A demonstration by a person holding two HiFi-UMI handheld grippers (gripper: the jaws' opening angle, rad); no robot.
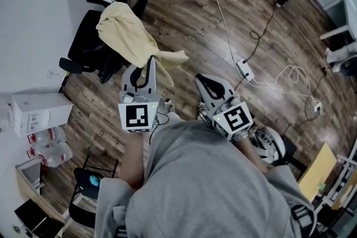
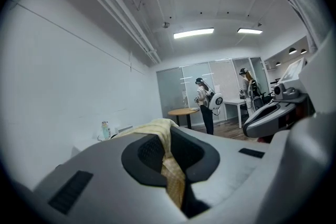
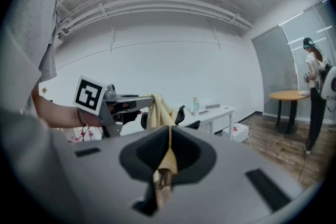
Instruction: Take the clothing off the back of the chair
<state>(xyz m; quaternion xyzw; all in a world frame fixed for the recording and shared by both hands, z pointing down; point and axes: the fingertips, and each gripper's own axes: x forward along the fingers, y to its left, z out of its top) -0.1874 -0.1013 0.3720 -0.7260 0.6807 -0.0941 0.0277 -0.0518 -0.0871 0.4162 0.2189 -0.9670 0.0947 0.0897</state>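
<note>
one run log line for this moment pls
left tongs: shut on yellow garment | right tongs: shut on it too | drape: partly over chair back | task: not yet done

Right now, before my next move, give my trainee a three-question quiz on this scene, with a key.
1. True or false: the yellow garment hangs wholly clear of the black chair.
2. What is pinched in the jaws of the left gripper? A) yellow garment B) white cable C) nothing
3. How many grippers, counting the right gripper, are shut on the garment?
Key: 1 false, it lies over the chair back; 2 A; 3 two.
</note>
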